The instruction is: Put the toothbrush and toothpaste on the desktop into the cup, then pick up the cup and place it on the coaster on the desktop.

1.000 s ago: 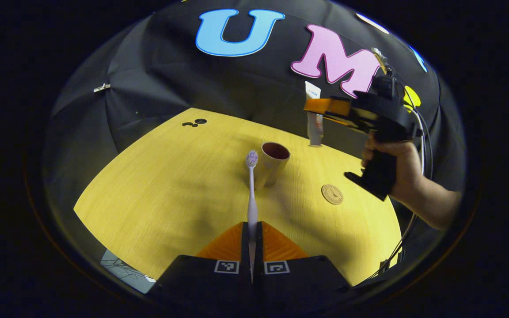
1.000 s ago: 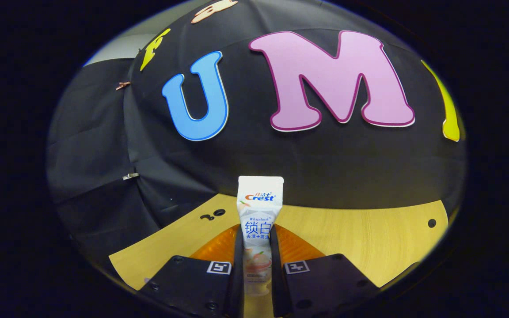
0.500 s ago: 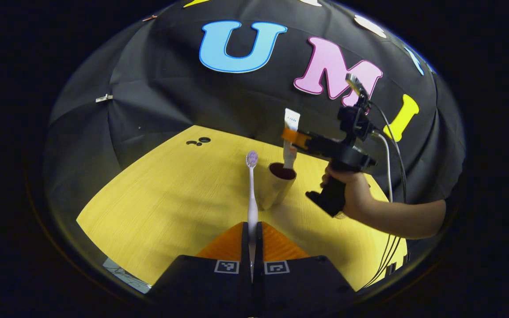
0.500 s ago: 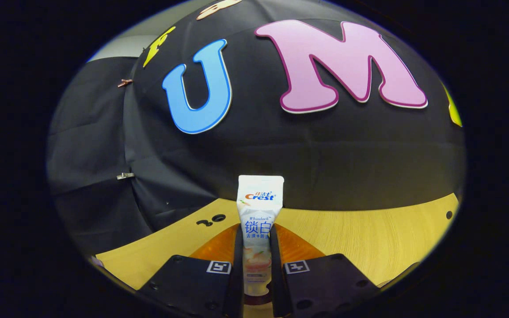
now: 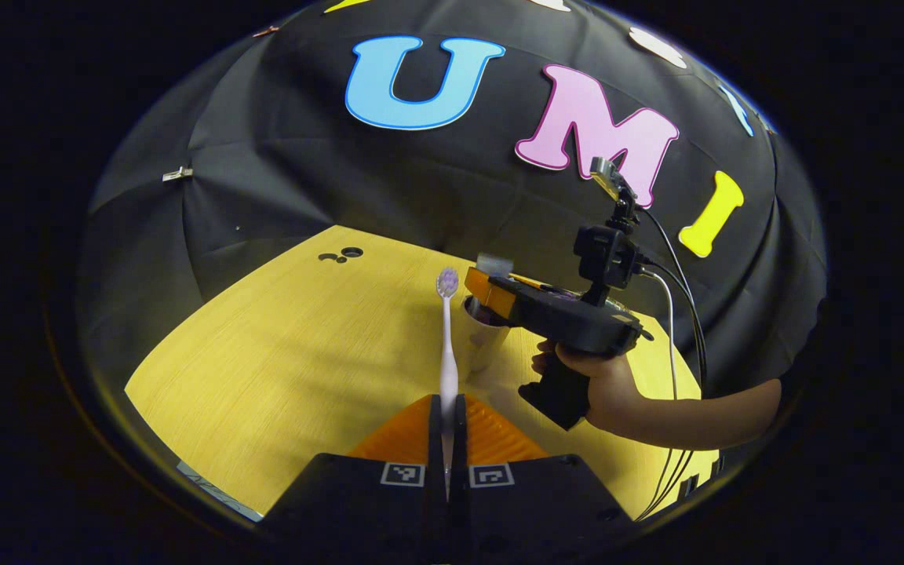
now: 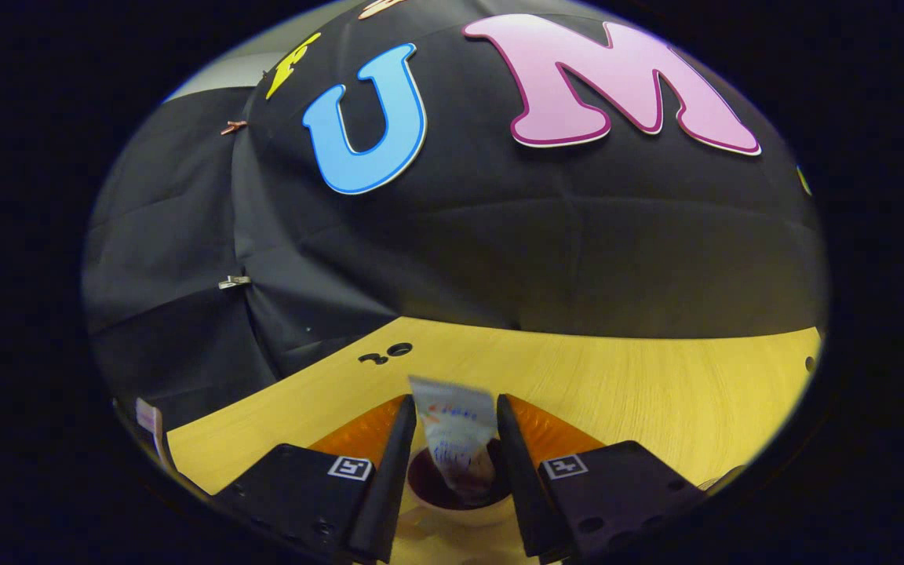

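Note:
My left gripper (image 5: 448, 402) is shut on the white toothbrush (image 5: 447, 345), which stands upright with its bristled head at the top, just left of the cup (image 5: 486, 344). In the left gripper view, the right gripper (image 5: 479, 286) hovers right over the cup's mouth, and the toothpaste's (image 5: 493, 263) top edge sticks up behind its orange fingers. In the right gripper view, the right gripper (image 6: 455, 405) is open. The blurred toothpaste tube (image 6: 456, 439) stands loose between the fingers, its lower end inside the dark-lined cup (image 6: 460, 506) below.
The yellow wooden table (image 5: 264, 353) has small dark holes (image 5: 342, 255) near its far left edge. A hand (image 5: 605, 384) and forearm holding the right gripper reach in from the right, with cables trailing down. A pale sheet (image 5: 201, 480) lies at the near left edge.
The right gripper came down over the cup and opened, letting the toothpaste drop into the cup. The left gripper kept the toothbrush almost still.

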The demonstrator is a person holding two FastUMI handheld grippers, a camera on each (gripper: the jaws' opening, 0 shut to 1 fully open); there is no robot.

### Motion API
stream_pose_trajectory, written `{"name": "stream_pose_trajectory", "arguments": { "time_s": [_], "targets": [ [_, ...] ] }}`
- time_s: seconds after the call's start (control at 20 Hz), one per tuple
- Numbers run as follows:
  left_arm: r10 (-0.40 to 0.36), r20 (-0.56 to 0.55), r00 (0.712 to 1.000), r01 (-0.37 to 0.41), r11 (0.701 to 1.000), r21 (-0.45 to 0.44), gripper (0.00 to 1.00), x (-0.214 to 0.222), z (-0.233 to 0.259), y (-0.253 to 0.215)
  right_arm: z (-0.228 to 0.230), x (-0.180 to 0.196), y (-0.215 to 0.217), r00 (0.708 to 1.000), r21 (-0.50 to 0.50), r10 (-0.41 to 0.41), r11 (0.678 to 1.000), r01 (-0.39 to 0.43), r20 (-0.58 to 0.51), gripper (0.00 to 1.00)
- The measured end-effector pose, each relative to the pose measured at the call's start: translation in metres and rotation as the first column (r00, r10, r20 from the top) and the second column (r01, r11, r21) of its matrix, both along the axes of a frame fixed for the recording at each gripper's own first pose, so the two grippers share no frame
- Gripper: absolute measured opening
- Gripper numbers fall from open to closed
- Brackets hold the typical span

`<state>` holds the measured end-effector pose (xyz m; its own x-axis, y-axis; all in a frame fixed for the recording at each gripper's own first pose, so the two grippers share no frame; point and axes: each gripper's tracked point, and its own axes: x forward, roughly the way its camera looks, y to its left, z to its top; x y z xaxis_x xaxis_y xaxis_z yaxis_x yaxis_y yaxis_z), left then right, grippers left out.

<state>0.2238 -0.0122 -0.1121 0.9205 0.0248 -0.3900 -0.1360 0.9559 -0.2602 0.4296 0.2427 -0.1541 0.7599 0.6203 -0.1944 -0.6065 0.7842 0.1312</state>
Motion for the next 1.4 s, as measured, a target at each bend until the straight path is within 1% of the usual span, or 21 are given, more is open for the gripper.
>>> {"name": "stream_pose_trajectory", "arguments": {
  "time_s": [0.1,0.2,0.25,0.4,0.55,0.75,0.95,1.1,1.25,1.4],
  "targets": [
    [0.003,0.006,1.0,-0.003,1.0,0.0,0.06,0.0,0.001,-0.002,0.009,-0.007,-0.003,1.0,0.012,0.017,1.0,-0.017,0.004,0.69],
    [0.012,0.019,1.0,-0.012,1.0,-0.003,0.06,0.004,0.005,-0.005,0.018,-0.013,-0.01,1.0,0.016,0.02,1.0,-0.02,0.011,0.8],
    [0.014,0.033,0.999,-0.014,1.0,-0.006,0.06,0.007,0.008,-0.007,0.022,-0.015,-0.016,1.0,0.017,0.014,1.0,-0.015,0.015,0.97],
    [0.01,0.085,0.996,-0.009,1.0,-0.014,0.06,0.018,0.023,-0.012,0.035,-0.023,-0.038,1.0,0.023,-0.005,1.0,0.004,0.023,0.98],
    [-0.002,0.15,0.989,0.004,1.0,-0.012,0.06,0.037,0.041,-0.014,0.045,-0.03,-0.068,0.999,0.022,-0.043,0.999,0.042,0.033,0.98],
    [-0.034,0.248,0.968,0.036,0.999,-0.003,0.06,0.075,0.069,-0.018,0.045,-0.037,-0.113,0.995,0.001,-0.095,0.995,0.095,0.017,0.98],
    [-0.073,0.323,0.944,0.056,0.997,0.061,0.06,0.117,0.086,-0.02,0.034,-0.044,-0.159,0.988,-0.028,-0.152,0.988,0.152,-0.016,0.98],
    [-0.112,0.371,0.922,0.085,0.992,0.09,0.06,0.143,0.094,-0.03,0.023,-0.047,-0.189,0.979,-0.047,-0.198,0.979,0.196,-0.047,0.98],
    [-0.141,0.394,0.908,0.104,0.988,0.113,0.06,0.169,0.09,-0.04,0.01,-0.046,-0.211,0.971,-0.082,-0.236,0.97,0.231,-0.051,0.98],
    [-0.168,0.424,0.89,0.111,0.982,0.156,0.06,0.187,0.086,-0.046,0.0,-0.046,-0.223,0.967,-0.103,-0.244,0.966,0.236,-0.071,0.98]
  ]
}}
